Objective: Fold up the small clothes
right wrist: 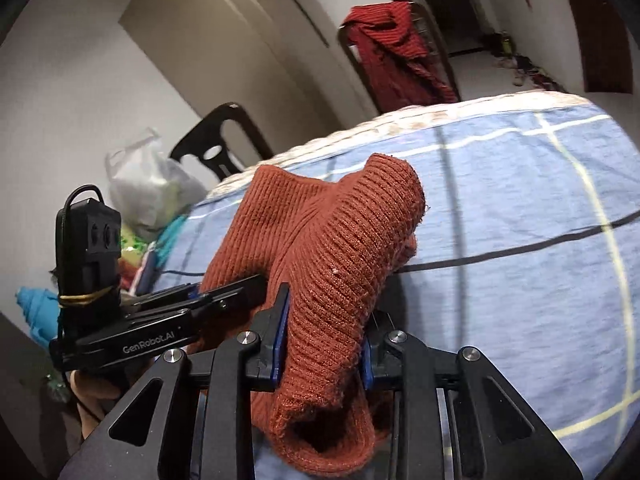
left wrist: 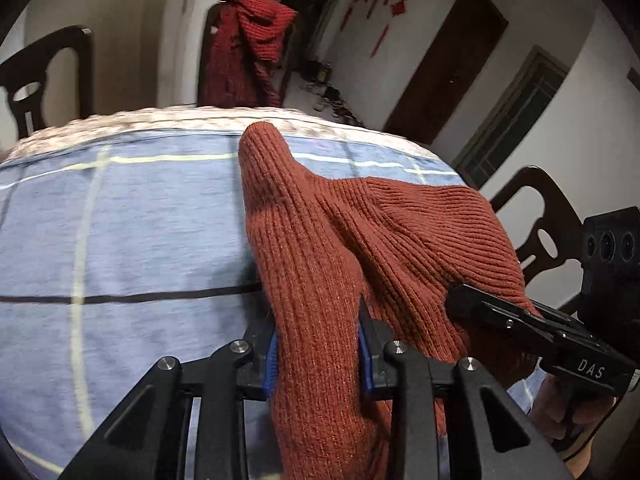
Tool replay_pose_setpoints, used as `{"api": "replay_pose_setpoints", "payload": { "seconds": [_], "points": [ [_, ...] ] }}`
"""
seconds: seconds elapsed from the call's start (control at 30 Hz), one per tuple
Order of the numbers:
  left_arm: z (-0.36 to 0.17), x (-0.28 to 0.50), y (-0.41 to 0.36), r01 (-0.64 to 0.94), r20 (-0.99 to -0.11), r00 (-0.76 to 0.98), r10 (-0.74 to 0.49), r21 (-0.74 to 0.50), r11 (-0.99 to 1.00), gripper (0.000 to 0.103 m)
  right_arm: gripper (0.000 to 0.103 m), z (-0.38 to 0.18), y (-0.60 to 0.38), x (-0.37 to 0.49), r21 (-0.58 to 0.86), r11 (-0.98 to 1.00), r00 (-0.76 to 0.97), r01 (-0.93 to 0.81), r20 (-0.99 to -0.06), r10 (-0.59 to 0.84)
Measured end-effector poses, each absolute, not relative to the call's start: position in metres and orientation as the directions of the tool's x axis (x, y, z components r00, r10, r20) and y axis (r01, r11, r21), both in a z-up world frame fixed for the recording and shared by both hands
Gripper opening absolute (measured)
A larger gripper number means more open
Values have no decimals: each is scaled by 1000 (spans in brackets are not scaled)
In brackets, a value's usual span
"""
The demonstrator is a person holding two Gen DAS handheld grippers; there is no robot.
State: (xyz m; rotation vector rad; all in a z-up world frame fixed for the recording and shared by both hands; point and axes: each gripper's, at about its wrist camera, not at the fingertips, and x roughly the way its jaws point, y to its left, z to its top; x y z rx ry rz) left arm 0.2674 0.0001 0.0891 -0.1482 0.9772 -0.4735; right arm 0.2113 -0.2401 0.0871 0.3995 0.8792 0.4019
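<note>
A rust-brown ribbed knit garment (left wrist: 320,240) hangs bunched over the blue checked cloth (left wrist: 140,220) that covers the table. My left gripper (left wrist: 316,344) is shut on one thick fold of it, with the blue pads pressing both sides. In the right wrist view my right gripper (right wrist: 324,336) is shut on another fold of the same garment (right wrist: 340,240), whose open hem droops toward the camera. Each gripper shows in the other's view: the right gripper (left wrist: 492,316) bites the garment's right edge, and the left gripper (right wrist: 224,296) bites its left side. The garment's underside is hidden.
A dark red knit garment (left wrist: 244,52) is draped over a chair back beyond the table's far edge. Dark wooden chairs (left wrist: 48,76) (left wrist: 540,216) stand around the table. A plastic bag (right wrist: 148,184) and colourful items lie at the table's left end.
</note>
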Motion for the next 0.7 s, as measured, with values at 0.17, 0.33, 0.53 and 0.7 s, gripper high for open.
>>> {"api": "replay_pose_setpoints", "payload": {
  "seconds": [0.17,0.33,0.53,0.7],
  "points": [
    [84,261,44,259,-788,510,-345,-241,935,33,28,72,-198,217,545,812,525,-209,-637,564],
    [66,260,74,207,-812,506,-289,-210,955,33,28,52,-159,223,559,794,483,-240,-640,597],
    [41,256,101,171,-820,483,-307,-256,951,37,31,26,-153,226,555,809,464,-195,-674,575],
    [40,248,105,168,-802,515,-302,-251,953,53,36,29,-154,221,492,850,480,-189,-709,517]
  ]
}}
